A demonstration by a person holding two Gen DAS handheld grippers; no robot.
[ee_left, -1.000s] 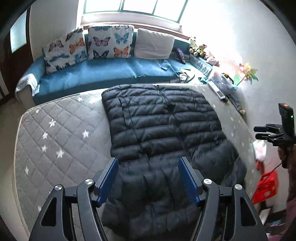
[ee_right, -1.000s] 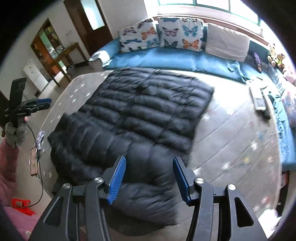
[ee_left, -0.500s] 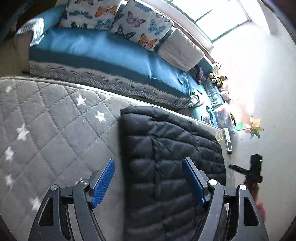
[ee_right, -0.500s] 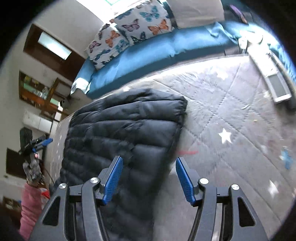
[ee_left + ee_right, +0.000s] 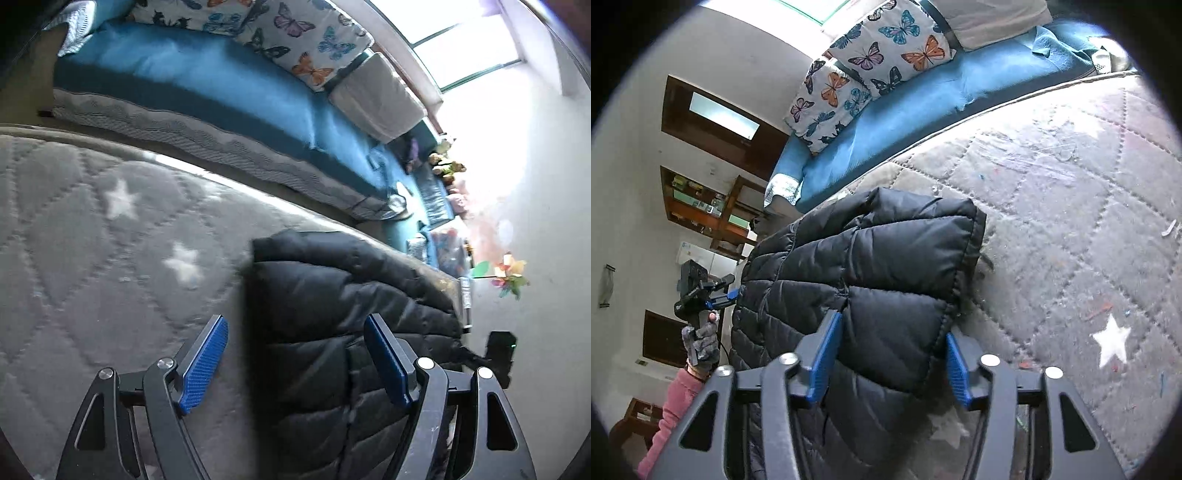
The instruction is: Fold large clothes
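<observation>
A black quilted puffer jacket (image 5: pixel 343 295) lies flat on the grey star-quilted mattress (image 5: pixel 92 229). My left gripper (image 5: pixel 295 362) is open, low over the jacket's left far corner; the jacket's edge runs between its blue pads. In the right wrist view the jacket (image 5: pixel 868 258) shows its right far corner. My right gripper (image 5: pixel 890 354) is open and straddles the jacket's right edge, with the fabric between the pads. The left gripper (image 5: pixel 713 291) also shows at the far left, held by a gloved hand.
A blue sofa (image 5: pixel 221 85) with butterfly pillows (image 5: pixel 280 33) runs along the mattress's far side. Soft toys (image 5: pixel 447 170) and a paper flower (image 5: pixel 509 277) sit at the right wall. Bare mattress (image 5: pixel 1071 221) lies right of the jacket. Wooden shelves (image 5: pixel 713 210) stand beyond.
Both grippers have dropped and moved forward to the jacket's far corners, now close over the fabric. Both have stayed open.
</observation>
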